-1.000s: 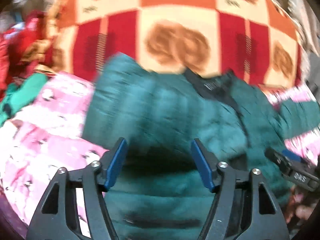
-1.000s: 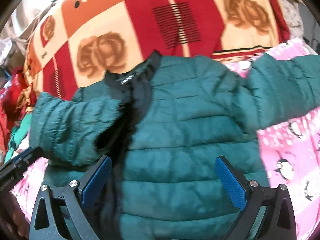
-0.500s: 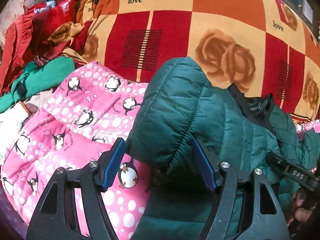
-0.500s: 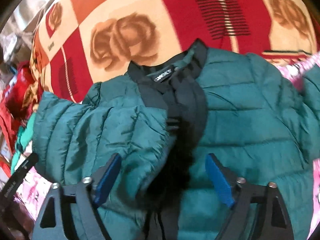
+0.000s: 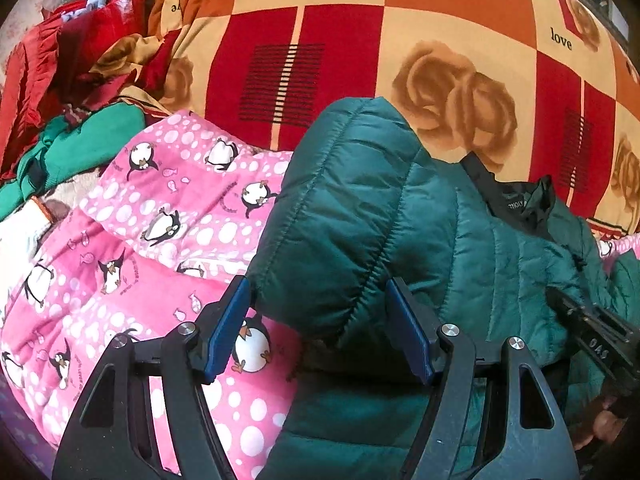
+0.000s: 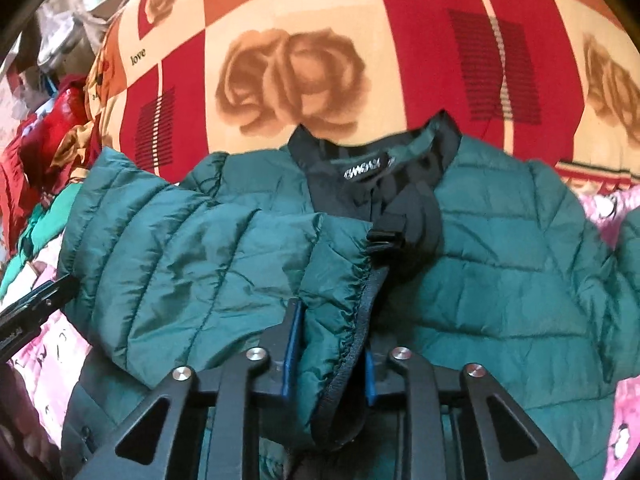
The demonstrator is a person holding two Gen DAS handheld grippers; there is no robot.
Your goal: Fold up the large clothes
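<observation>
1. Pinching the gathered cuff of the folded sleeve, your right gripper has its blue pads nearly together, with the elastic hem bunched between them.
2. Your left gripper stands wide apart; the bulging fold of the sleeve sits between its blue pads, close to both, though you cannot tell from this view whether either pad touches the fabric.
3. That sleeve is laid across the chest of the green puffer jacket, running from the shoulder at the left in your right wrist view inward to the front opening.
4. At the jacket's top, the black collar lies open with a white-lettered label showing, and a small black buckle sits just beside the cuff.
5. The jacket lies flat, front up, on a pink penguin blanket, which shows on both sides of it.
6. Beyond the collar spreads a red, orange and cream quilt printed with brown roses and the word "love".
7. Off to the far left in your left wrist view is a heap of red fabric with a bright green garment just below it, touching the blanket's edge.
8. Each wrist view catches the black body of the other gripper at its edge, low beside the jacket.
</observation>
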